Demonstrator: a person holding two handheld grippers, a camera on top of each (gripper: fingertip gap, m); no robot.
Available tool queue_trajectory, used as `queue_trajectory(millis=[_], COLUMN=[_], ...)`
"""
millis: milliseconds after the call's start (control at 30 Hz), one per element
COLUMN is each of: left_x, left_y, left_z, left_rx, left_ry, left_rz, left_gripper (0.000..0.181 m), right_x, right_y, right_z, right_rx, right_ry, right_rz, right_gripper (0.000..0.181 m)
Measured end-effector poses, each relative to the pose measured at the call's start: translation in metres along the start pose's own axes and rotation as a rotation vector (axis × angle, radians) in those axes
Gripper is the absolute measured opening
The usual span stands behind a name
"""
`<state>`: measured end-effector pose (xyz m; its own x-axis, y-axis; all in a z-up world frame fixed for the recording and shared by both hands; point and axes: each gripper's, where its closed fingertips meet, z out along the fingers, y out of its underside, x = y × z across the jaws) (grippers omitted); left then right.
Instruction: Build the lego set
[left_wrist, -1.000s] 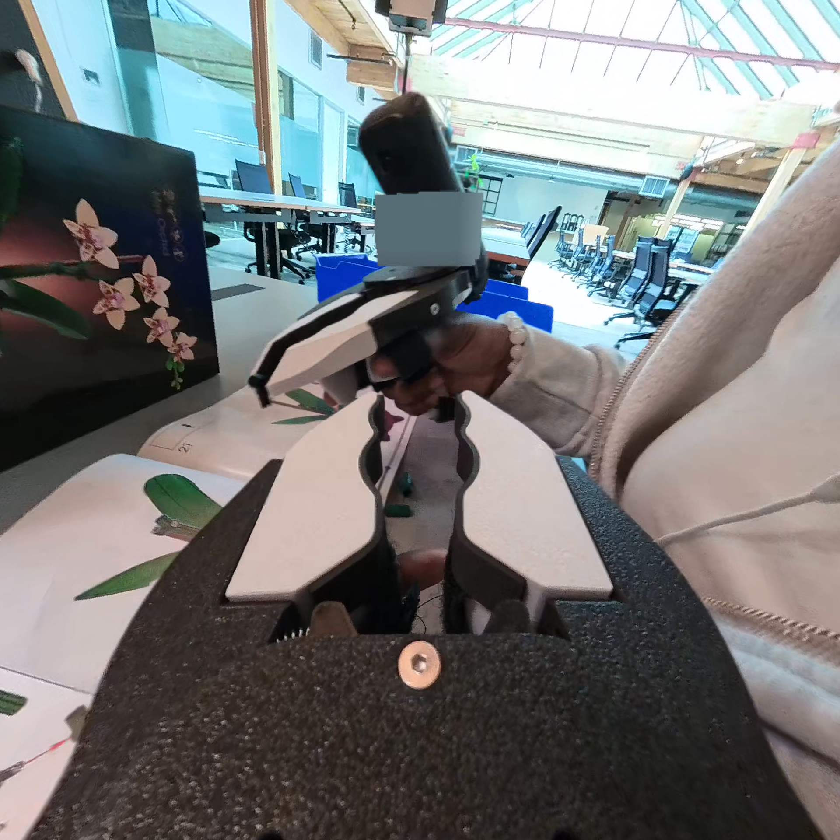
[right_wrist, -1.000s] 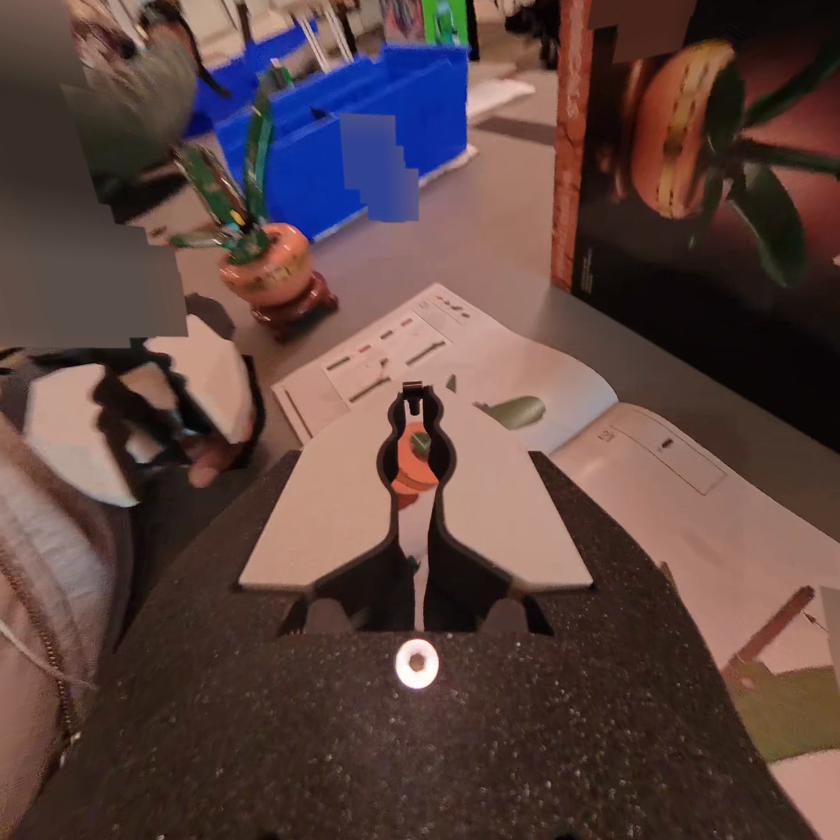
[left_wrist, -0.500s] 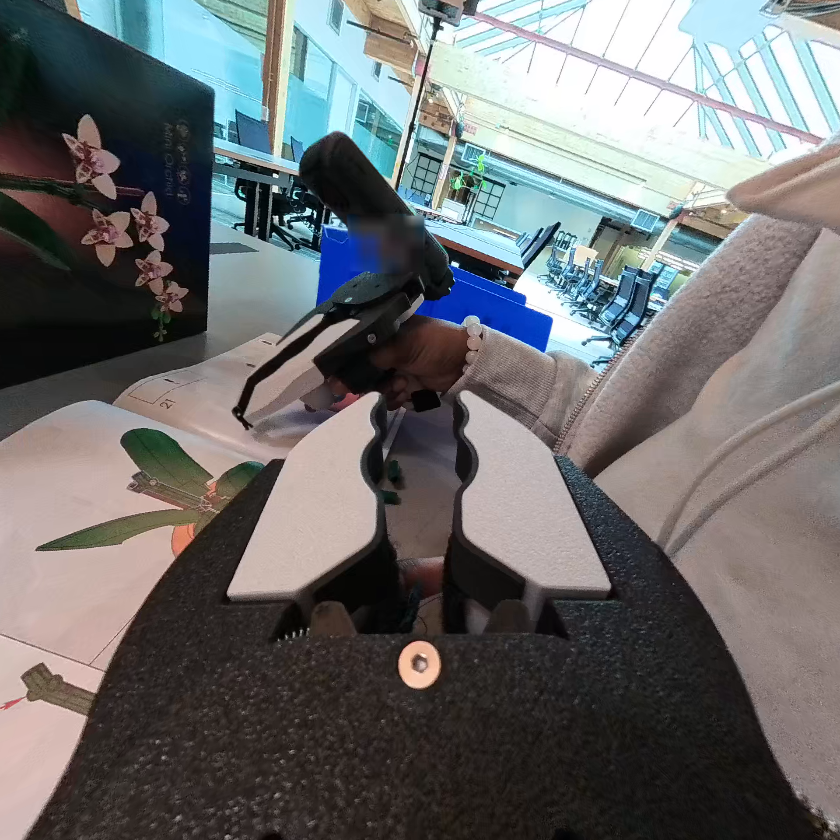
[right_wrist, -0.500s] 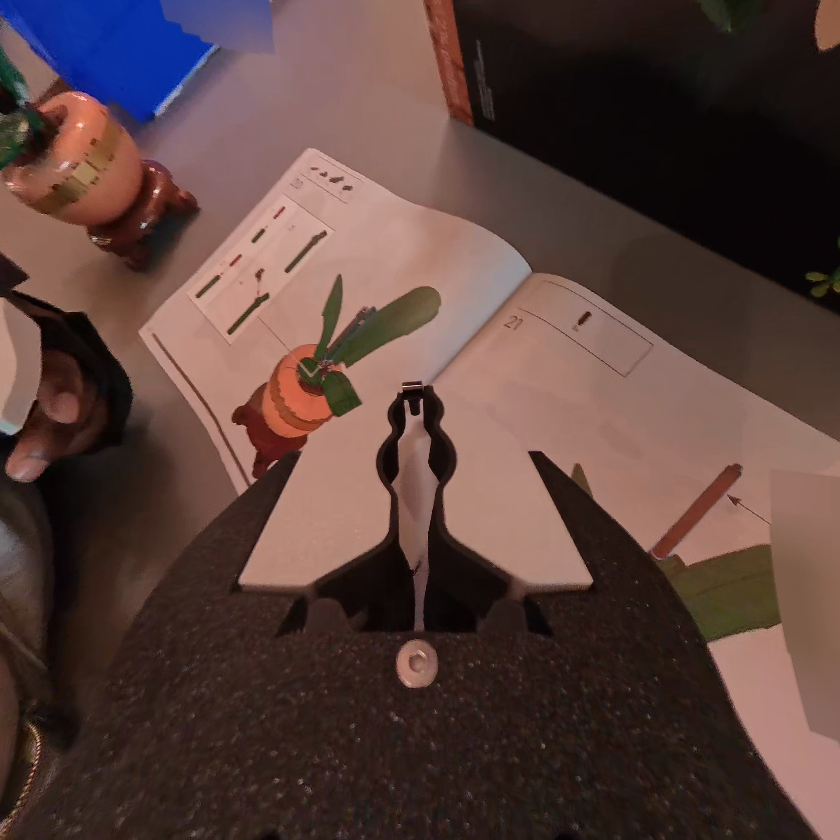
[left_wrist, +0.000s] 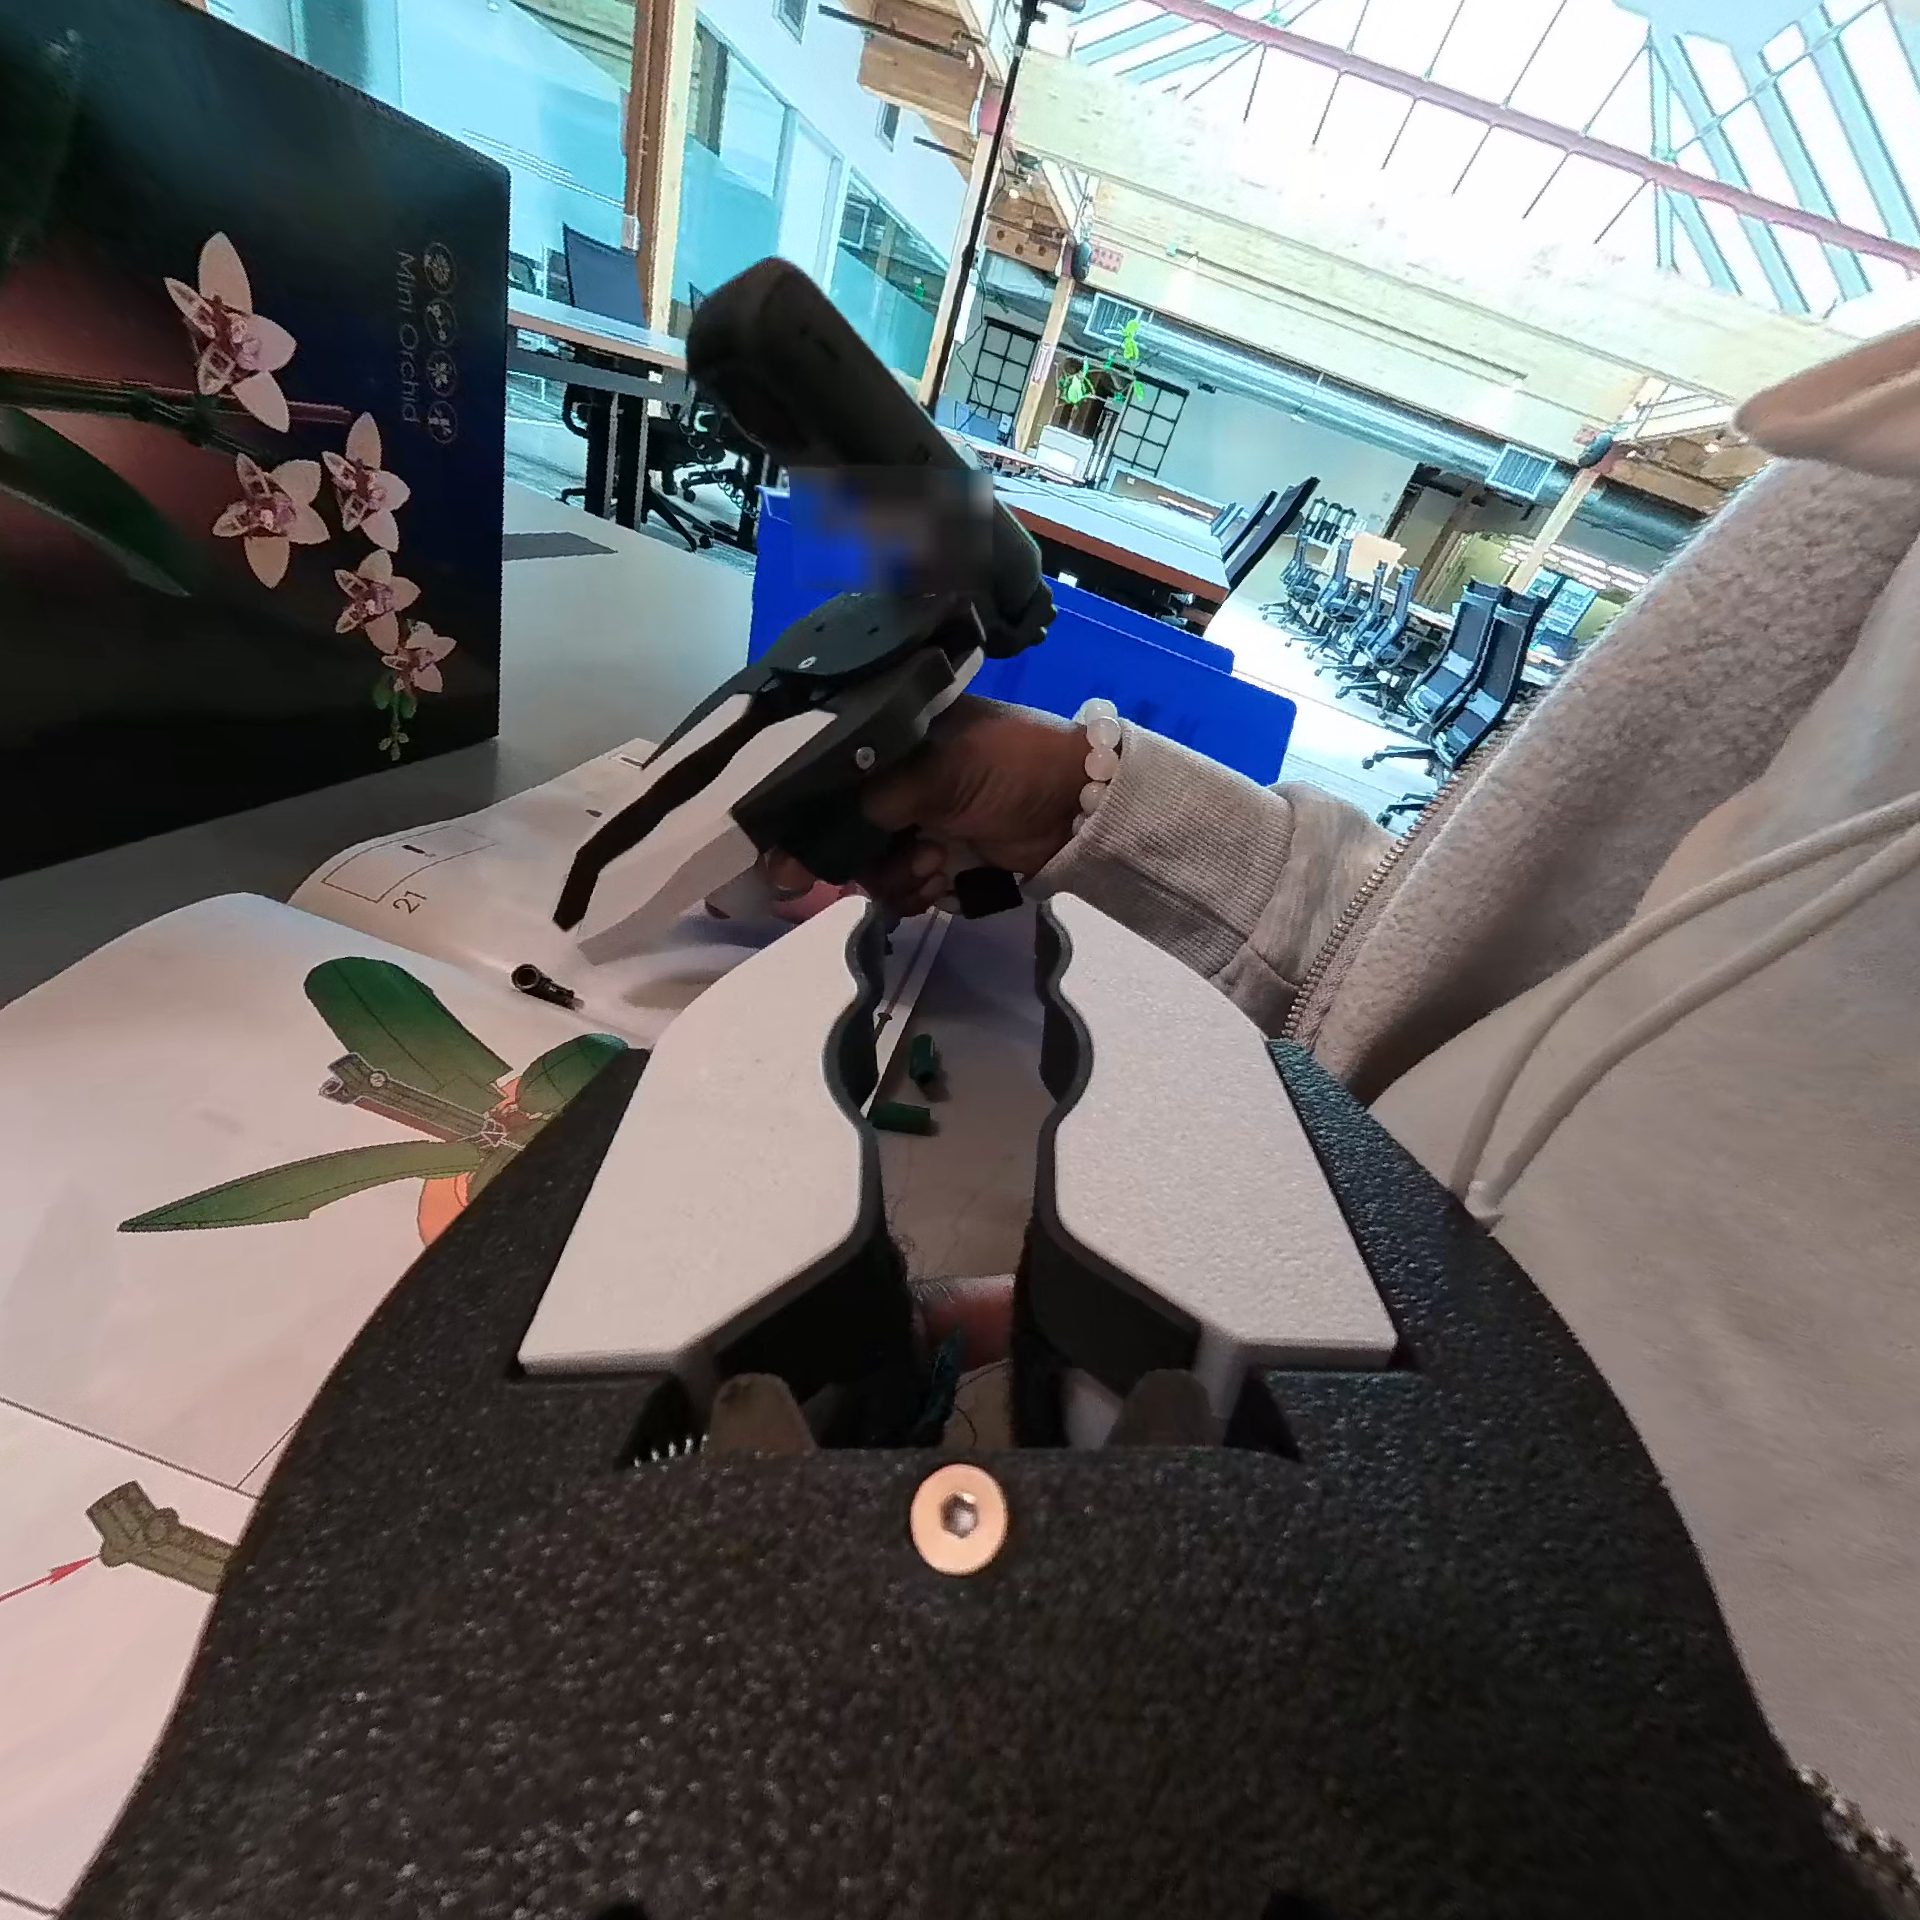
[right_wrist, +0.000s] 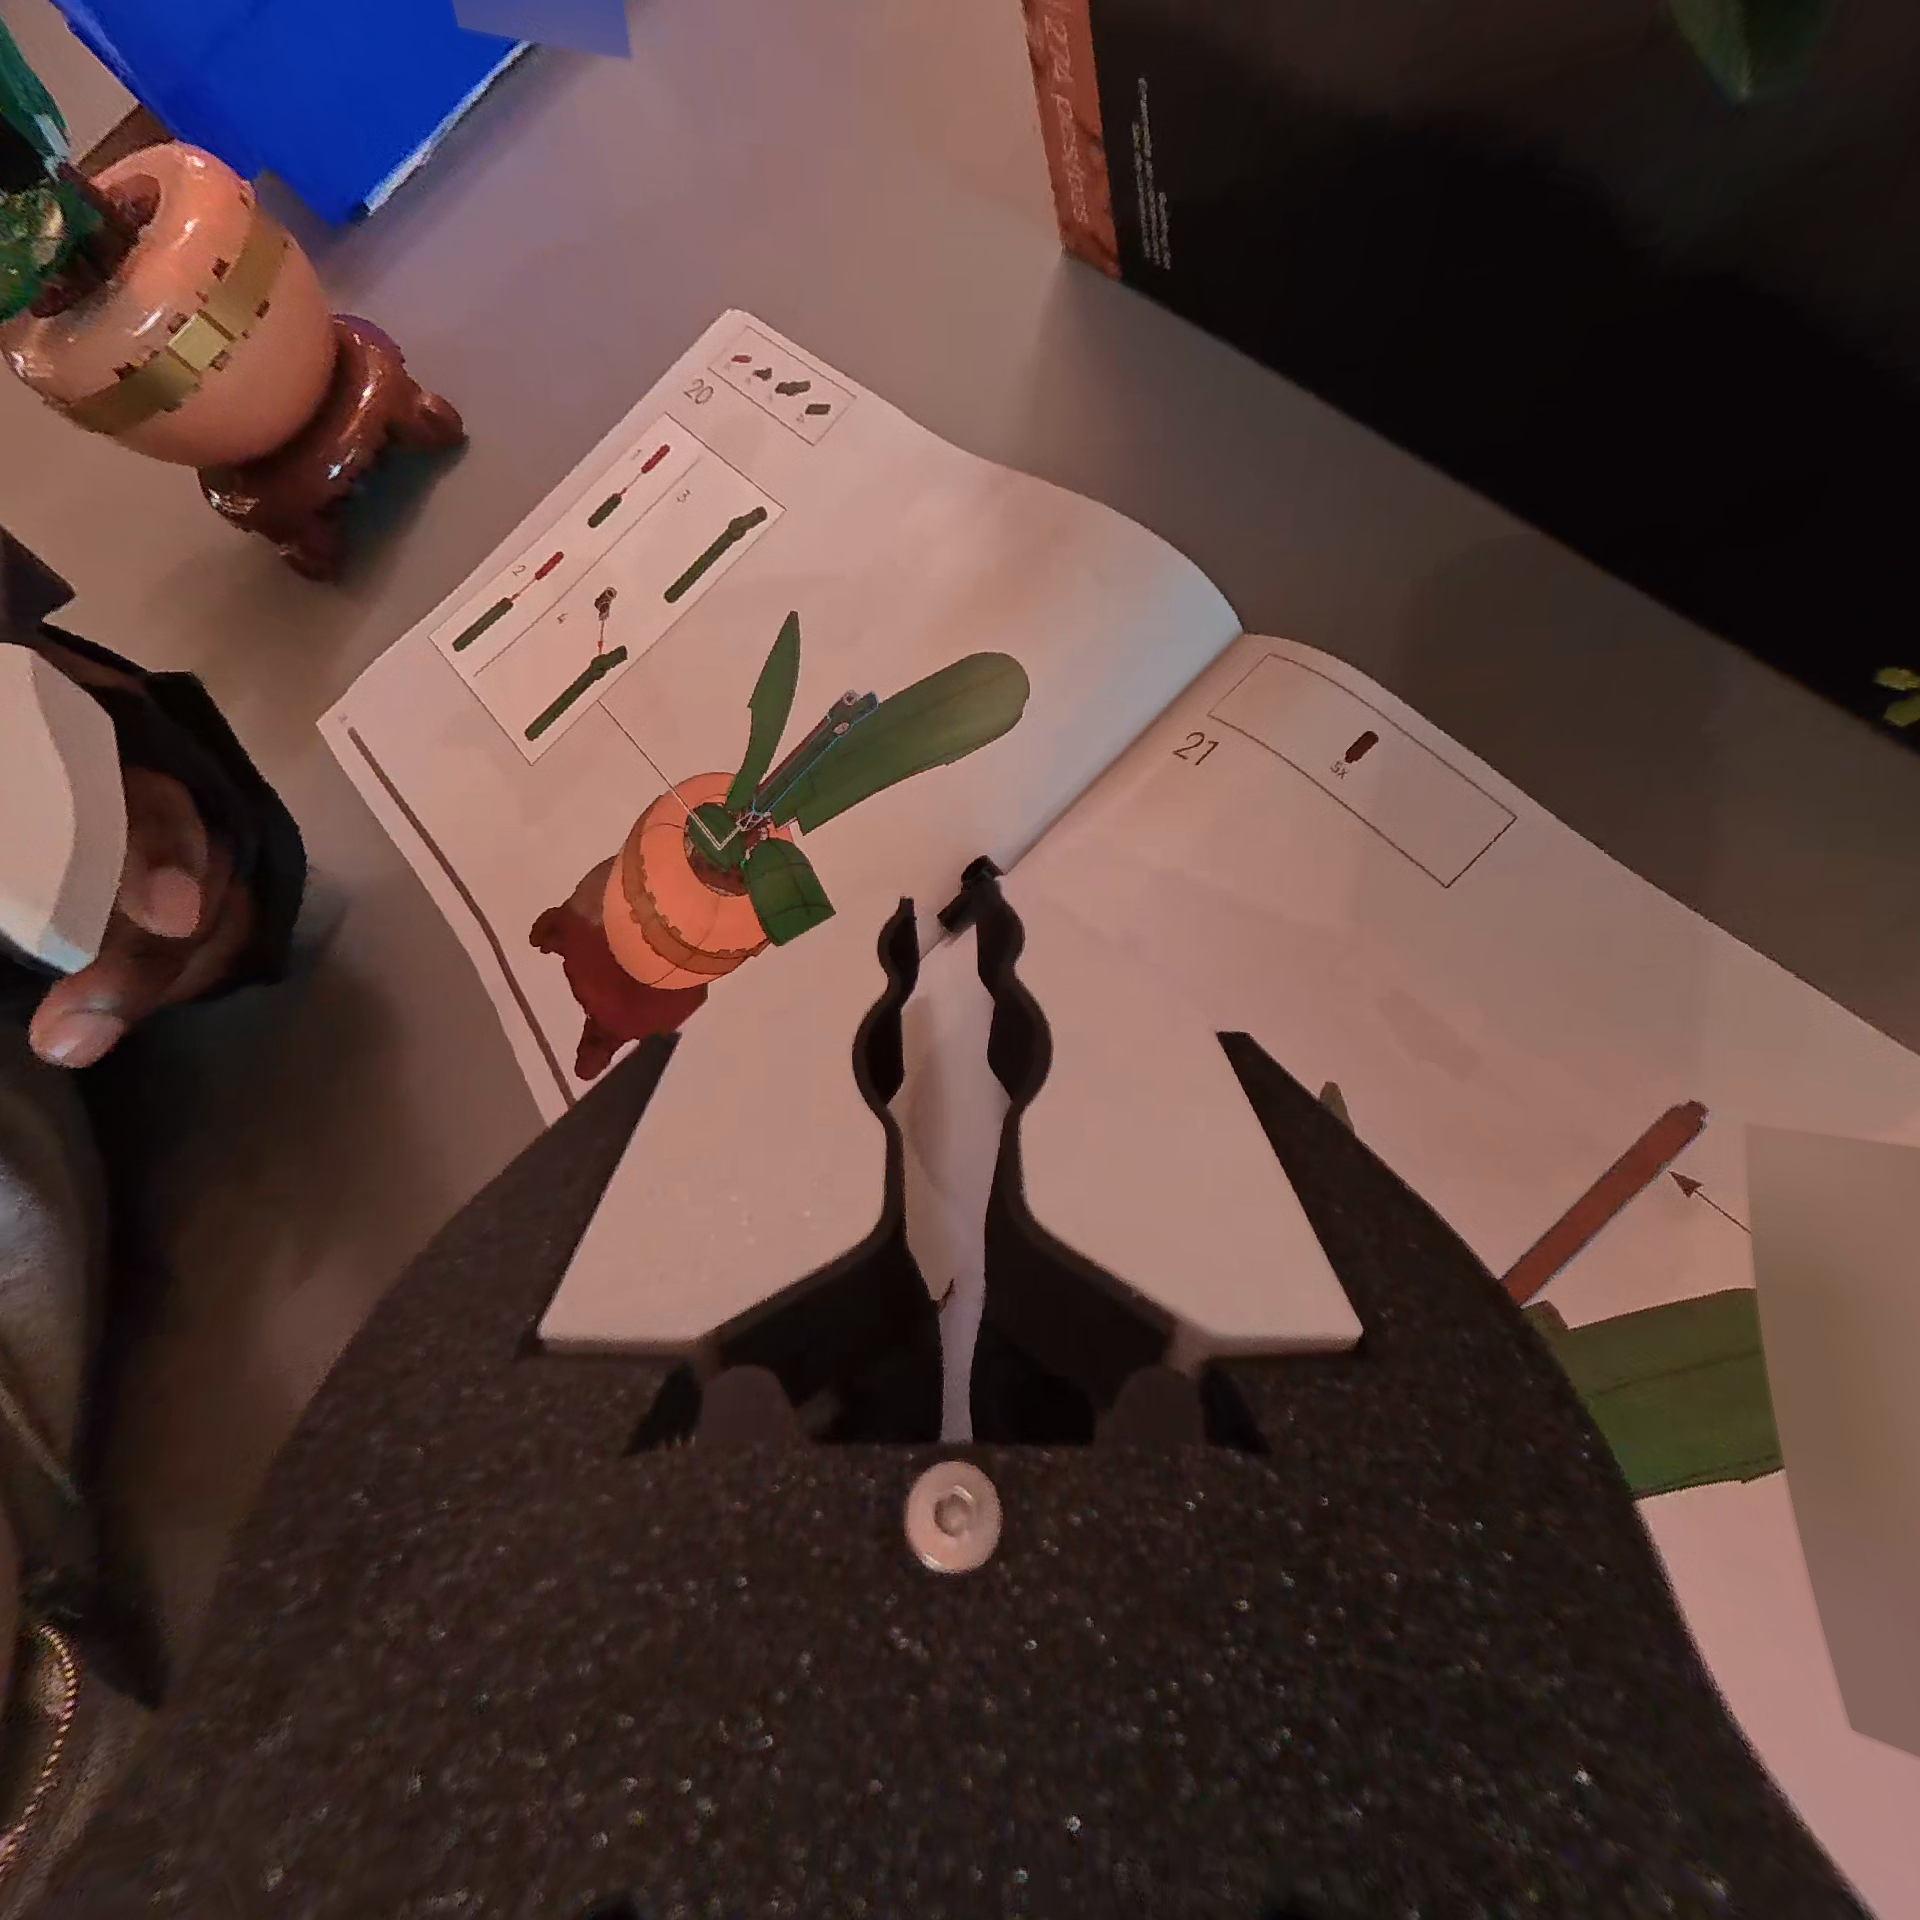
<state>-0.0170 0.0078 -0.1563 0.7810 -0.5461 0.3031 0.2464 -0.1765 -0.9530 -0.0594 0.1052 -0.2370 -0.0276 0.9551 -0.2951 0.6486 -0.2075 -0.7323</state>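
Observation:
My right gripper (right_wrist: 941, 906) hovers just over the open instruction booklet (right_wrist: 935, 582), its jaws slightly apart. A small black lego pin (right_wrist: 958, 902) lies on the page at its fingertips. In the left wrist view the pin (left_wrist: 542, 985) rests on the booklet (left_wrist: 208, 1039) just below the right gripper (left_wrist: 582, 920). My left gripper (left_wrist: 956, 935) is open and empty, low over the table. Two small green pieces (left_wrist: 906, 1091) lie on the table ahead of it. The part-built orange pot with green leaves (right_wrist: 187, 343) stands on a brown base at the far left.
The dark lego box (left_wrist: 208, 520) stands behind the booklet, also in the right wrist view (right_wrist: 1507, 312). Blue bins (left_wrist: 1039, 665) sit at the back. A person's sleeve and grey sweater (left_wrist: 1558, 1039) fill the right side.
My right gripper tilted down over the booklet. It was shut on the small black pin; its jaws have parted and the pin lies on the page. The left gripper barely moved.

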Motion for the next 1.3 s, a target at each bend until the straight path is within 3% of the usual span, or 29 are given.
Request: queue_trajectory(millis=[300, 567, 867, 1000, 1133, 1300], left_x=[0.003, 0.005, 0.006, 0.008, 0.008, 0.008], left_y=[0.001, 0.004, 0.007, 0.006, 0.006, 0.007], left_z=[0.001, 0.003, 0.004, 0.004, 0.004, 0.004], left_rx=[-0.008, -0.025, -0.044, -0.041, -0.04, -0.042], left_ry=[0.011, 0.02, 0.015, 0.023, 0.026, 0.021], left_rz=[0.008, 0.009, 0.042, 0.043, 0.041, 0.044], left_gripper=[0.026, 0.027, 0.027, 0.027, 0.027, 0.027], right_x=[-0.008, -0.033, -0.028, -0.023, -0.001, 0.007], right_y=[0.003, 0.025, 0.031, 0.014, 0.003, 0.005], right_z=[-0.007, -0.009, 0.002, -0.004, 0.0, 0.016], right_rx=[-0.026, -0.139, -0.206, -0.147, -0.177, -0.277], right_ry=[-0.005, -0.021, -0.009, -0.016, 0.04, -0.028], right_rz=[-0.114, -0.303, -0.297, -0.272, -0.404, -0.518], right_gripper=[0.011, 0.011, 0.01, 0.013, 0.024, 0.025])
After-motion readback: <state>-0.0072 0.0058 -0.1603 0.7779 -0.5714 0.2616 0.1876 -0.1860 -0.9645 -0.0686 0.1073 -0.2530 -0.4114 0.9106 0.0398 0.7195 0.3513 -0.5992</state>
